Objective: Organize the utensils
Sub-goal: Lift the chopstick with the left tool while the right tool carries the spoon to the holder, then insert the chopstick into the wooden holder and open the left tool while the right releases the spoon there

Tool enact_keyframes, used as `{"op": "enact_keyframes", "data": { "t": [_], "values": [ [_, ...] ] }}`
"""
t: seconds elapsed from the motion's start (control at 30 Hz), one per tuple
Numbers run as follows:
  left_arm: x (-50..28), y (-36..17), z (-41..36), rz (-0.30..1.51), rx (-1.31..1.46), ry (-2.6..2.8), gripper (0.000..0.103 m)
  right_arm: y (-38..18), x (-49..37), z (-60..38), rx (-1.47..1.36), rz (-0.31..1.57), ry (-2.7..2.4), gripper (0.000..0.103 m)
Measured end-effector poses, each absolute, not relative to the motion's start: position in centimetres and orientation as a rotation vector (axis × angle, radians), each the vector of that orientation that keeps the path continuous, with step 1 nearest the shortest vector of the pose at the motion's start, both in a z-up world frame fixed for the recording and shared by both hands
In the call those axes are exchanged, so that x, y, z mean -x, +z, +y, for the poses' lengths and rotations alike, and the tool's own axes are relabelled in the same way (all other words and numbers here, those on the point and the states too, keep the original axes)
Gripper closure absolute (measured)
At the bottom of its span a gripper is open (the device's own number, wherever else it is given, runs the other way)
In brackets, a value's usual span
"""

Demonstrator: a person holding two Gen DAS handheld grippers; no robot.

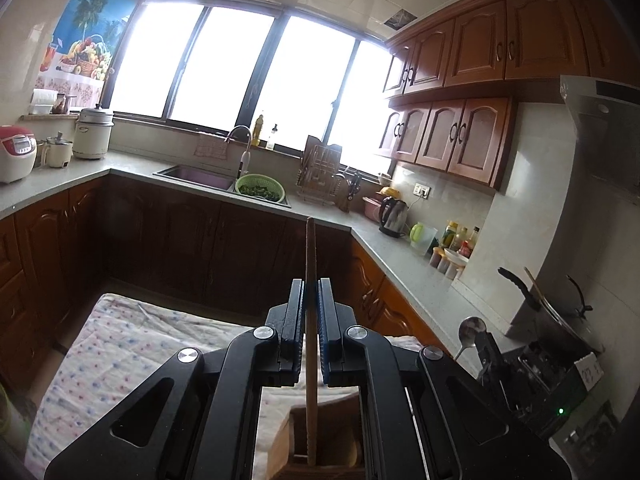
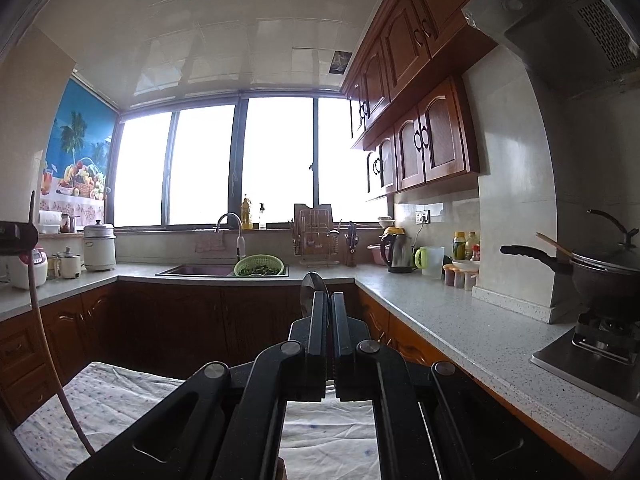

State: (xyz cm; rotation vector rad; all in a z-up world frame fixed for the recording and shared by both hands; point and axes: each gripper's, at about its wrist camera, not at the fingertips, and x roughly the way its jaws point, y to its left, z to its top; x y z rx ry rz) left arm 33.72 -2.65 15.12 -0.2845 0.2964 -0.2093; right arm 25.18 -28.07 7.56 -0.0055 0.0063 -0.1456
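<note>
In the left wrist view, your left gripper (image 1: 311,320) is clamping a wooden chopstick (image 1: 310,264) at the centre of the frame; it is standing upright, and its lower end is going down into a wooden holder (image 1: 292,440) at the bottom edge, over the spotted cloth (image 1: 120,344). At the right, a metal spoon (image 1: 471,334) is showing beside it. In the right wrist view, your right gripper (image 2: 329,312) is pressing its jaws together on this spoon (image 2: 311,285), at the centre.

Black hand-held gripper (image 1: 311,292), blue pads, silver screws
</note>
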Motion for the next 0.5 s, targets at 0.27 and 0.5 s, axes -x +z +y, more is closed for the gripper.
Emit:
{"op": "enact_keyframes", "data": {
  "t": [0.27, 0.5],
  "values": [
    [-35.8, 9.8, -3.7, 0.324, 0.297, -0.177, 0.098, 4.0, -26.4, -26.8, 0.023, 0.083, -0.122, 0.101],
    [-36.8, 6.4, -4.8, 0.393, 0.263, -0.202, 0.098, 3.2, -26.0, -27.2, 0.001, 0.150, -0.050, 0.101]
  ]
}}
